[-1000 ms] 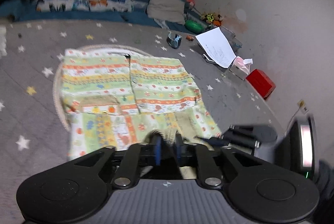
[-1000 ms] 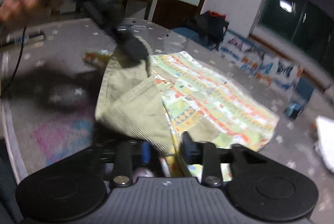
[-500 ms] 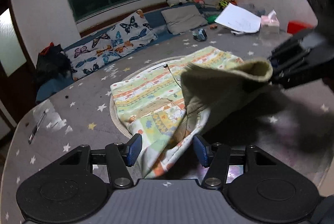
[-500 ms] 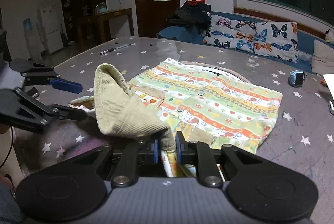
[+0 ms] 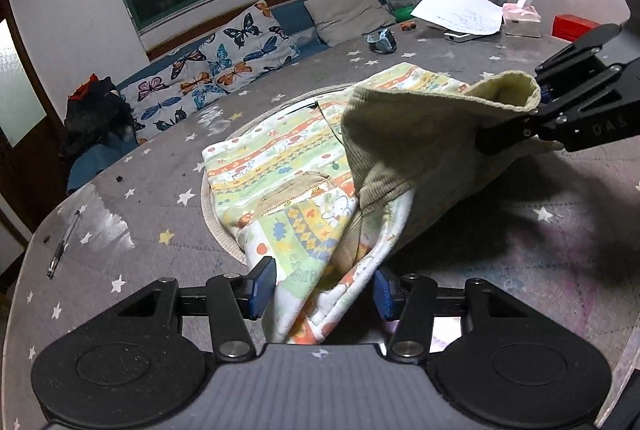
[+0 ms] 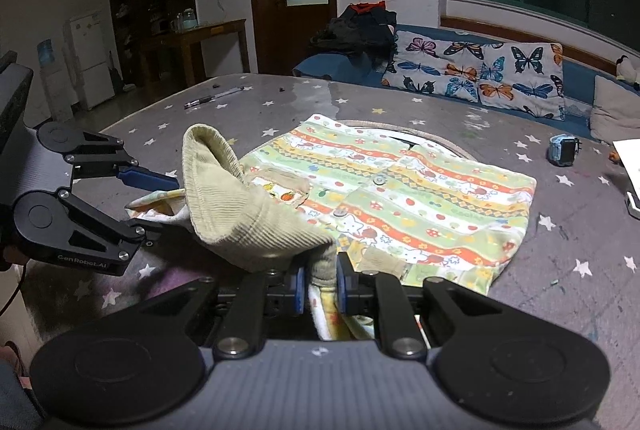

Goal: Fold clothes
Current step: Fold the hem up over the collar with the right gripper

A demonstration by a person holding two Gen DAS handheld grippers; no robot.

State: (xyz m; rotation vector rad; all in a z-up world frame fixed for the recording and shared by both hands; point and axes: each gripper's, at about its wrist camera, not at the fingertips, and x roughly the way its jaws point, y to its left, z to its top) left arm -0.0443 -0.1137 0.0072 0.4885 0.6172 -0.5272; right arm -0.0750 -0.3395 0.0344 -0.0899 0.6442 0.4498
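Since a second ago, the left tongs have let go and now stand apart around the raised hem of the patterned garment lying on the table. The right tongs clamp the hem; unsupported cloth could sag and skew the fold.

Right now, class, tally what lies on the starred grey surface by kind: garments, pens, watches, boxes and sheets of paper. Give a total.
Garments: 1, the printed jacket
Pens: 1, the pen
Watches: 1, the blue watch
Boxes: 2, the tissue box and the red box
Sheets of paper: 1, the white sheet
Total: 6
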